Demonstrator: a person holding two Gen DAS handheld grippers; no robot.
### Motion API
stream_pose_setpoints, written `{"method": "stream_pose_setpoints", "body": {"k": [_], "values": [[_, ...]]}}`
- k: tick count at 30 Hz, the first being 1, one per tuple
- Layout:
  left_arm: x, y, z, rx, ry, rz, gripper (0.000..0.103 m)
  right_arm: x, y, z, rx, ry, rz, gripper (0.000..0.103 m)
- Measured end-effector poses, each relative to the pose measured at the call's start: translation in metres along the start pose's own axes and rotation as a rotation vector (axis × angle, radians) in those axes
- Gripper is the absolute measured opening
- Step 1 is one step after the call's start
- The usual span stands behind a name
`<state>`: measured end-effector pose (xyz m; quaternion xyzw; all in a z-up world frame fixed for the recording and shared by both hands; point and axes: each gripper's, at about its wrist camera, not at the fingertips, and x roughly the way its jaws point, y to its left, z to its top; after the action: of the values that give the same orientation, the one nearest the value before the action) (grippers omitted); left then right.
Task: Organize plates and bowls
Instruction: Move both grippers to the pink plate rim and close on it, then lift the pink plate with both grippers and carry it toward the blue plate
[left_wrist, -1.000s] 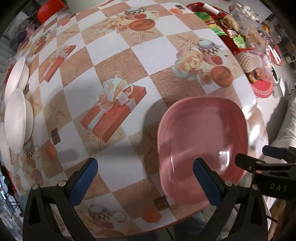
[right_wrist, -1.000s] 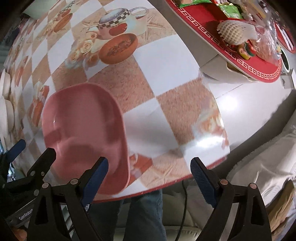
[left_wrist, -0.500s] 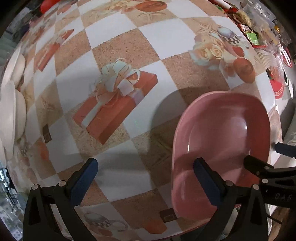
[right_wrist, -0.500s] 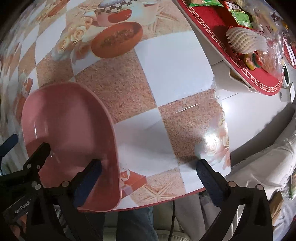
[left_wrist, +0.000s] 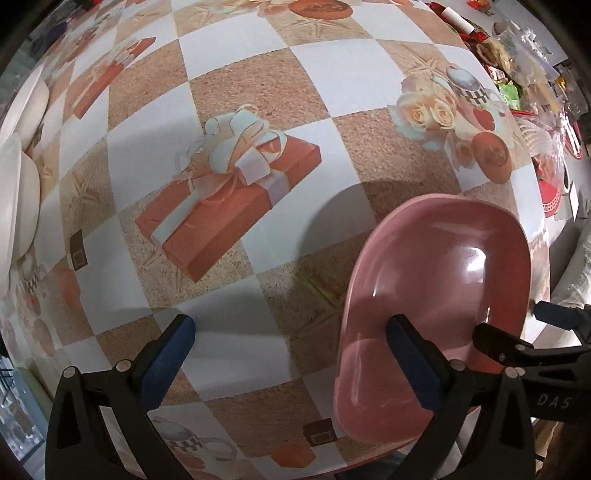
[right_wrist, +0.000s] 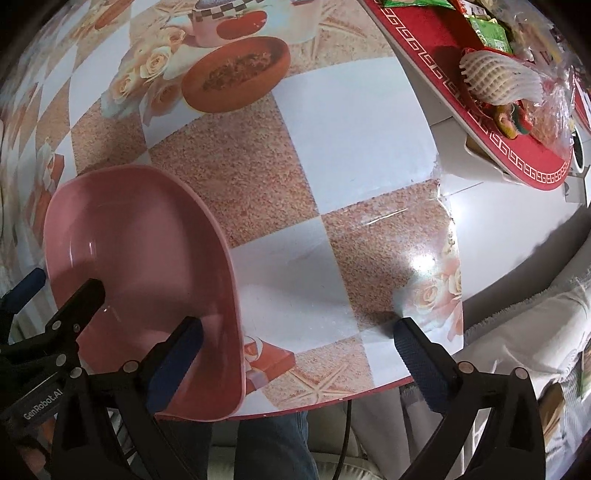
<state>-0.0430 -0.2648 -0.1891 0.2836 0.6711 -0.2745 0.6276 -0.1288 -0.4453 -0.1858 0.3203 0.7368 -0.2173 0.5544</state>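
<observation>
A pink square bowl (left_wrist: 436, 295) sits on the patterned table near its front edge; it also shows in the right wrist view (right_wrist: 140, 266). My left gripper (left_wrist: 291, 350) is open, with its right finger (left_wrist: 413, 362) over the bowl's inside and its left finger over the table. My right gripper (right_wrist: 295, 350) is open, with its left finger (right_wrist: 173, 365) over the bowl's near right wall and its right finger over the table edge. White plates (left_wrist: 18, 173) are stacked at the far left of the left wrist view.
The table's front edge (right_wrist: 332, 400) is right below both grippers. A red tray (right_wrist: 498, 122) with snack packets and a white mesh item stands beside the table on the right. A person's legs show under the edge.
Both grippers have moved closer to the pink bowl and lower. The bowl now looks larger, with one finger of each gripper over it. Both stay open.
</observation>
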Motion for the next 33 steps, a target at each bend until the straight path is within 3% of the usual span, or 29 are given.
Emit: {"method": "stream_pose_setpoints", "body": {"k": [5, 8, 12, 14, 15, 16, 17, 24, 33], "values": [[0.0, 0.006, 0.007, -0.001, 0.019, 0.003, 0.103, -0.003, 0.0, 0.0, 0.001, -0.011, -0.014, 0.102], [-0.003, -0.001, 0.01, 0.014, 0.026, 0.024, 0.099, -0.011, 0.008, -0.004, -0.03, -0.031, -0.017, 0.09], [-0.016, -0.02, 0.009, 0.097, 0.012, 0.017, 0.071, -0.019, 0.016, -0.008, -0.06, -0.059, 0.013, 0.054], [-0.017, -0.026, 0.01, 0.106, 0.022, 0.0, 0.059, -0.021, 0.019, -0.009, -0.061, -0.062, 0.052, 0.037], [-0.018, -0.028, 0.01, 0.105, 0.027, -0.01, 0.051, -0.02, 0.02, -0.009, -0.057, -0.055, 0.086, 0.023], [-0.019, -0.03, 0.01, 0.111, 0.028, -0.015, 0.042, -0.02, 0.022, -0.01, -0.052, -0.047, 0.098, 0.017], [-0.02, -0.033, 0.01, 0.121, 0.028, -0.019, 0.036, -0.02, 0.025, -0.011, -0.053, -0.048, 0.087, 0.017], [-0.02, -0.022, -0.003, 0.121, 0.014, -0.019, 0.036, -0.017, 0.048, -0.021, -0.081, -0.042, 0.085, 0.017], [-0.02, 0.047, -0.032, 0.03, 0.004, 0.009, 0.036, -0.008, 0.123, -0.036, -0.204, -0.029, 0.079, 0.017]]}}
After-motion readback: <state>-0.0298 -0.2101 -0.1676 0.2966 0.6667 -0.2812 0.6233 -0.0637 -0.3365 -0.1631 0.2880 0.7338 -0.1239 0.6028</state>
